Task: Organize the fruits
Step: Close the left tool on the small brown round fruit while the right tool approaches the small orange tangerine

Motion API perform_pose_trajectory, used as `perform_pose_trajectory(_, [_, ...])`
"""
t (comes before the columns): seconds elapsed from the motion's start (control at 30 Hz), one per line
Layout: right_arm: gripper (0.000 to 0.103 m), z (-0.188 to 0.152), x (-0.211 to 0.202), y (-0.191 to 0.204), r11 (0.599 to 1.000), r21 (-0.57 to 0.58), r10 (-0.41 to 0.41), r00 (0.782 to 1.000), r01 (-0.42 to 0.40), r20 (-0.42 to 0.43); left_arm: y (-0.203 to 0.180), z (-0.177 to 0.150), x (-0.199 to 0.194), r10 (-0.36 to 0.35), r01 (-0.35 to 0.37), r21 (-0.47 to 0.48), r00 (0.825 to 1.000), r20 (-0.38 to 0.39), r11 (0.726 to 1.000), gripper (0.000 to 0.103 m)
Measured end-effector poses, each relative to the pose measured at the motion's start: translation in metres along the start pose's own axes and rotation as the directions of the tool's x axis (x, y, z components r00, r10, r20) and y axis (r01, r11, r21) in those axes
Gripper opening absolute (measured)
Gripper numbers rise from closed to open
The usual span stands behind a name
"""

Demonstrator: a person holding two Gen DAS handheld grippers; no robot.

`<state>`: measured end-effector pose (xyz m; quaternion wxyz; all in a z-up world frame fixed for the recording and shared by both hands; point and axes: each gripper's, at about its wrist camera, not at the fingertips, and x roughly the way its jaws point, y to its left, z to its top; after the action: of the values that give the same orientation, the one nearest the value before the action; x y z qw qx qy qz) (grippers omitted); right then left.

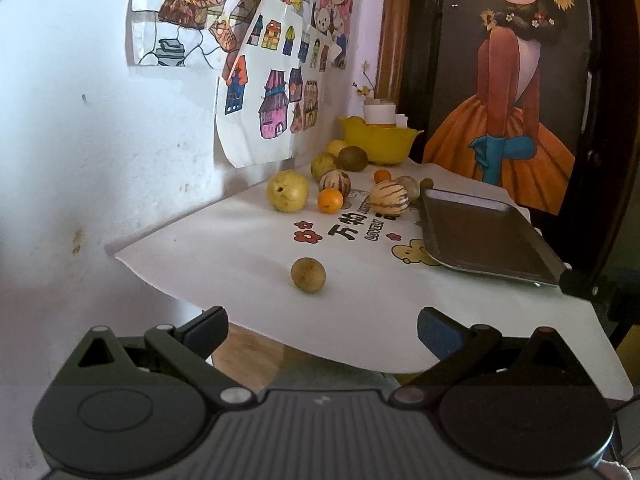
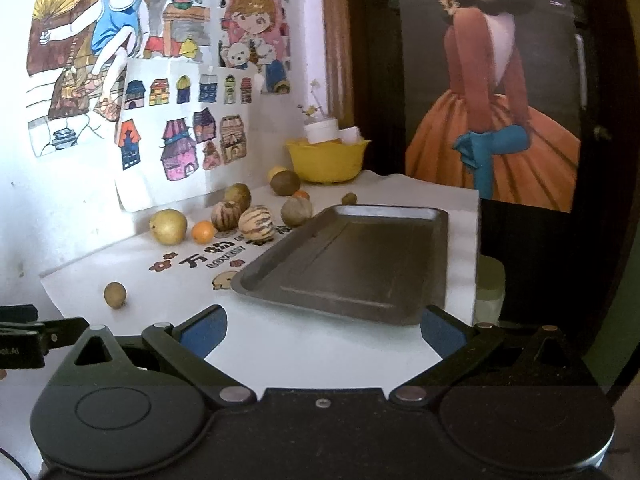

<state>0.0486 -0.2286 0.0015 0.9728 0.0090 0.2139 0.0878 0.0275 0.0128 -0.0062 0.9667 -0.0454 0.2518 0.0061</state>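
None of the fruits sit in the tray [image 2: 352,264] | all loose on surface [image 1: 224,248], upper-centre | small brown fruit [image 1: 308,275] nearest | left hand-held gripper [image 1: 322,330] wide, empty | right hand-held gripper [image 2: 322,330] wide, empty | sorting not begun

Dim, soft daylight; fisheye-warped edges.

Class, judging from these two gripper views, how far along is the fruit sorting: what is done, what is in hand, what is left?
Done: nothing visible; the tray holds no fruit.
In hand: nothing; the left gripper and right gripper are both open.
Left: everything, including the small brown fruit nearest the left gripper, the yellow pear, the orange and the striped fruit on the white table.
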Motion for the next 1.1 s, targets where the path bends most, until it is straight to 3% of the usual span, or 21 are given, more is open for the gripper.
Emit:
perform_pose_trajectory(0.23, [0.103, 0.027, 0.030, 0.008, 0.993, -0.073, 0.090, 0.996, -0.091, -0.018, 0.000, 0.007, 0.017, 0.005, -0.004, 0.042, 1.000, -0.023, 0.999, 0.103])
perform_pose_trajectory(0.4, [0.103, 0.051, 0.060, 0.019, 0.971, -0.131, 0.189, 0.979, -0.198, -0.075, 0.003, 0.013, 0.030, 0.011, -0.008, 0.061, 0.999, -0.045, 0.998, 0.103])
perform_pose_trajectory(0.63, [0.103, 0.078, 0.096, 0.039, 0.921, -0.196, 0.312, 0.939, -0.337, -0.149, 0.009, 0.017, 0.044, 0.012, -0.008, 0.056, 0.998, -0.067, 0.998, 0.101])
perform_pose_trajectory(0.97, [0.102, 0.101, 0.150, 0.068, 0.831, -0.239, 0.448, 0.858, -0.503, -0.249, 0.012, 0.021, 0.060, -0.008, 0.014, 0.060, 0.996, -0.089, 0.998, 0.084])
perform_pose_trajectory(1.1, [0.097, 0.110, 0.176, 0.080, 0.797, -0.287, 0.461, 0.843, -0.531, -0.278, 0.013, 0.022, 0.068, -0.006, 0.012, 0.068, 0.996, -0.084, 0.998, 0.073])
